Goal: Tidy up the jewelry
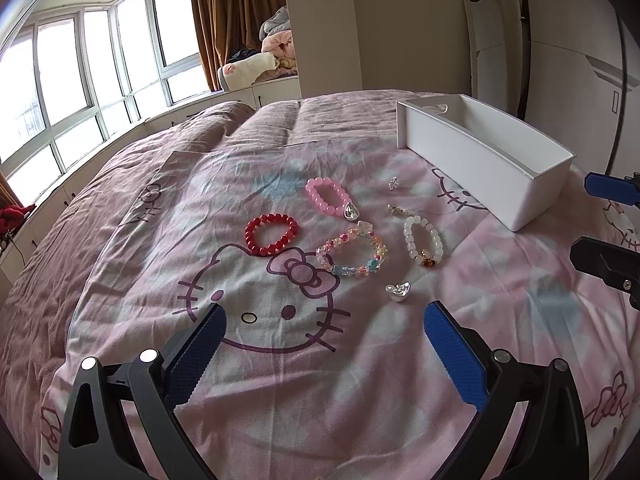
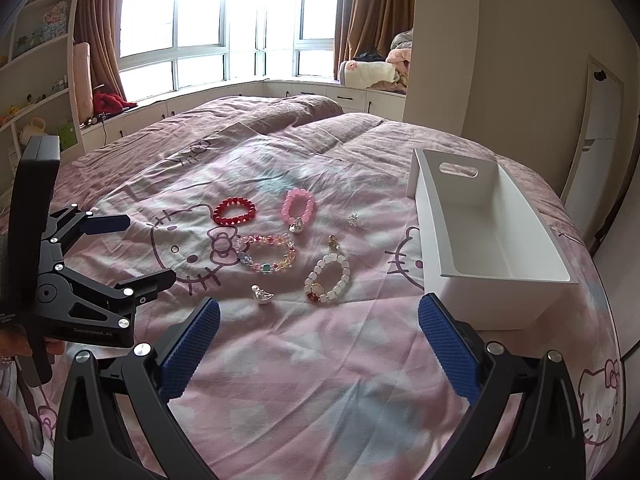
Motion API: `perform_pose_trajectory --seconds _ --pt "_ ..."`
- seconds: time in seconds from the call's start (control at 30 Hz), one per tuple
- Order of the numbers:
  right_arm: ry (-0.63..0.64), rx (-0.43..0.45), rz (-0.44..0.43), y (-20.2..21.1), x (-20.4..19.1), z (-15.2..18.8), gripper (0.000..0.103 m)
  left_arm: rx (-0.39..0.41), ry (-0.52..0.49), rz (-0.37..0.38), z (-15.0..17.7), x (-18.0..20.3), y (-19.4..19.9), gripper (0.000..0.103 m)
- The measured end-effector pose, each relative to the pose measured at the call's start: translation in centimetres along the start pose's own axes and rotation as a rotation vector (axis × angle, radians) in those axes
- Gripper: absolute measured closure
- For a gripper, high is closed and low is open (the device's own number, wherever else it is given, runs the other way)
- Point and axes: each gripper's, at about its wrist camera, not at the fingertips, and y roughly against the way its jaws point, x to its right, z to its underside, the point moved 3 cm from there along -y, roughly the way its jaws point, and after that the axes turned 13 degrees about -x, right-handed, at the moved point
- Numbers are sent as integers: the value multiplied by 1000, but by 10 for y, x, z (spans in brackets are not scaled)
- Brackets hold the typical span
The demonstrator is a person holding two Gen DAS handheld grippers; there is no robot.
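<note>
Several pieces of jewelry lie on the pink bedspread: a red bead bracelet [image 1: 271, 234] [image 2: 234, 210], a pink bead bracelet [image 1: 329, 196] [image 2: 298, 208] with a silver heart charm, a multicoloured bracelet [image 1: 352, 253] [image 2: 266, 252], a white bead bracelet [image 1: 423, 241] [image 2: 328, 283], a silver bird charm [image 1: 398, 291] [image 2: 262, 295], a small clear ornament [image 1: 394, 183] [image 2: 353, 219] and a gold piece [image 1: 398, 210] [image 2: 333, 241]. An empty white box [image 1: 484, 156] [image 2: 492, 240] stands to their right. My left gripper [image 1: 322, 322] [image 2: 150, 246] is open, short of the jewelry. My right gripper [image 2: 318, 320] [image 1: 596, 216] is open too, holding nothing.
The bed [image 2: 320, 400] carries a cat-print cover and a brown quilt [image 1: 120, 152] behind it. Windows with a low cabinet ledge [image 2: 280, 88] run along the back, with folded blankets [image 2: 376, 68] at one end. Shelves [image 2: 36, 80] stand at the left.
</note>
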Motion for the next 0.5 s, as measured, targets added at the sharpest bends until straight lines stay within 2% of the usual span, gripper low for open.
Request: perform_pose_trajectory --seconds 0.33,0.5 --pt "-2 0 0 0 -1 0 5 -9 17 32 2 1 -2 3" --pt "-5 -1 -5 -1 0 0 5 7 0 12 3 6 -2 3"
